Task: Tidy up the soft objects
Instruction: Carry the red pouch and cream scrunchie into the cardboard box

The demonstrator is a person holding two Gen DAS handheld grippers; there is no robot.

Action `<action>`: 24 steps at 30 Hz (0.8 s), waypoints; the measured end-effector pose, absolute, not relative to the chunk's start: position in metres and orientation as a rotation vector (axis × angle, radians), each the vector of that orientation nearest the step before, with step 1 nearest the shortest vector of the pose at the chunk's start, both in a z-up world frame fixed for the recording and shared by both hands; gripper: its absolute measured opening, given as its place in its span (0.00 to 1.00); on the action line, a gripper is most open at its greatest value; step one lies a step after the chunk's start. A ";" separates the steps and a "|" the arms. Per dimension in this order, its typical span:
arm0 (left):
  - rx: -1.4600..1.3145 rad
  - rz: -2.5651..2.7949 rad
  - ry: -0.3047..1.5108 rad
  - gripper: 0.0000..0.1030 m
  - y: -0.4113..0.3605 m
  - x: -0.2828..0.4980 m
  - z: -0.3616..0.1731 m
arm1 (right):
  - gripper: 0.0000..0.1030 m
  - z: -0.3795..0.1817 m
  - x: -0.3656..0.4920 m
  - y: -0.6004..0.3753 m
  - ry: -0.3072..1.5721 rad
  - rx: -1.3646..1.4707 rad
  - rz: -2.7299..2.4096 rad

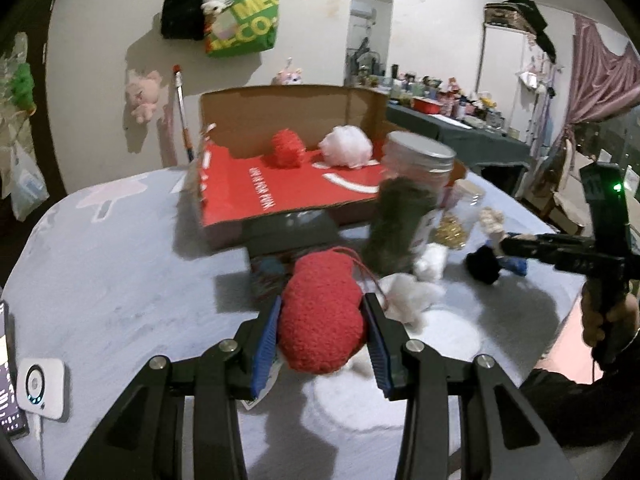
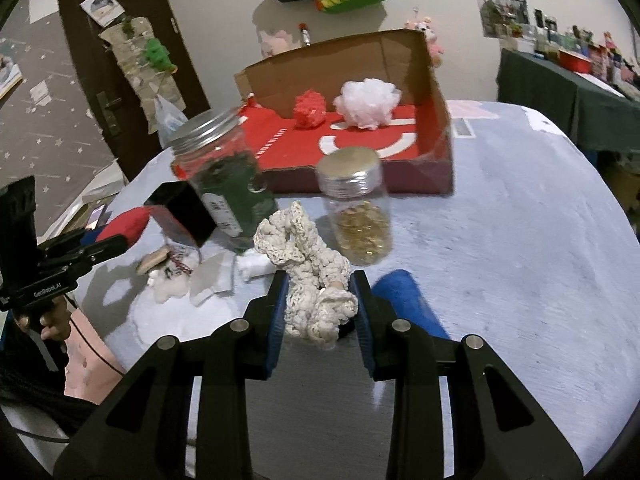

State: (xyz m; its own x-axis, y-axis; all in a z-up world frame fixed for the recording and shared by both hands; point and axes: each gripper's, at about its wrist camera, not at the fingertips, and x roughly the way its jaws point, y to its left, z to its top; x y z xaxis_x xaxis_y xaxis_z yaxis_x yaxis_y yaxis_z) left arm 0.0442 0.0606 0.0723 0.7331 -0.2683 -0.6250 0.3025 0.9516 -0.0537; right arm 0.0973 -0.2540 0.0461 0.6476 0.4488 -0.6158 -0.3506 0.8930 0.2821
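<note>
My left gripper [image 1: 322,320] is shut on a red fuzzy plush [image 1: 320,312], held just above the table. My right gripper [image 2: 320,300] is shut on a cream crocheted piece [image 2: 312,280], also over the table. An open cardboard box [image 1: 360,108] with a red floor stands behind; inside lie a small red pompom [image 1: 286,148] and a white puff [image 1: 346,146]. The box [image 2: 436,92], pompom [image 2: 309,111] and puff [image 2: 368,103] also show in the right wrist view. The red plush shows there at the left [image 2: 124,224].
A jar of green stuff [image 2: 224,184] and a jar of gold bits [image 2: 358,216] stand in front of the box. White fluff [image 1: 412,292], a black soft thing [image 1: 484,266] and a blue cloth [image 2: 408,300] lie on the grey table [image 2: 520,240]. A black block [image 2: 184,212] sits beside the green jar.
</note>
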 end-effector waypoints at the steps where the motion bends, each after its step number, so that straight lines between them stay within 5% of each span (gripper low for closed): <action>1: 0.054 -0.303 0.688 0.42 0.065 0.044 0.070 | 0.29 0.046 0.098 -0.256 0.739 0.145 0.453; 24: 0.070 -0.258 0.725 0.42 0.137 0.082 0.048 | 0.29 0.046 0.138 -0.297 0.812 0.063 0.366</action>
